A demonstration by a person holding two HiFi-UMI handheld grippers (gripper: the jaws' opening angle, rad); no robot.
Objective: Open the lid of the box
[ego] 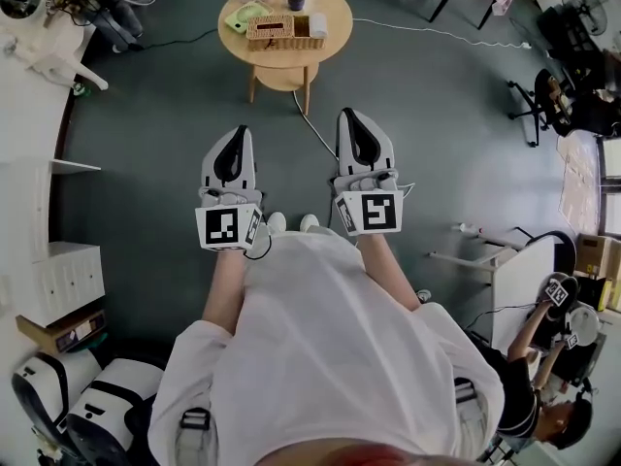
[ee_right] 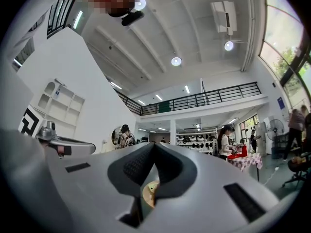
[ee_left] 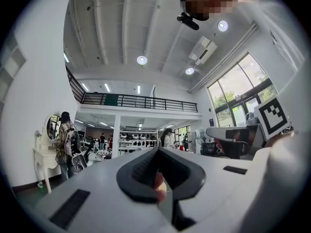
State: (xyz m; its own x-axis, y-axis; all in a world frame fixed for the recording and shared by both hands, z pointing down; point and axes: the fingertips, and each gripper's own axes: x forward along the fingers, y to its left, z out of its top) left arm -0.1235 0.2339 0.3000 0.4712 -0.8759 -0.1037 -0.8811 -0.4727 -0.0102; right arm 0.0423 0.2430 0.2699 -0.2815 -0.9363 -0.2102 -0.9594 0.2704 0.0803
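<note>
Left gripper [ego: 240, 132] and right gripper [ego: 351, 115], jaws pressed together and holding nothing, hang well apart from the box [ego: 277, 30] at 12 o'clock. Arriving like that risks shoving it off the table [ego: 332, 6].

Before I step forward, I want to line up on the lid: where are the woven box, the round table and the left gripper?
woven box [ego: 275, 33], head view, middle of its top.
round table [ego: 339, 10], head view, bare top by its right edge.
left gripper [ego: 242, 130], head view, at its closed jaw tips.

Right gripper [ee_right: 154, 145], jaws together.
</note>
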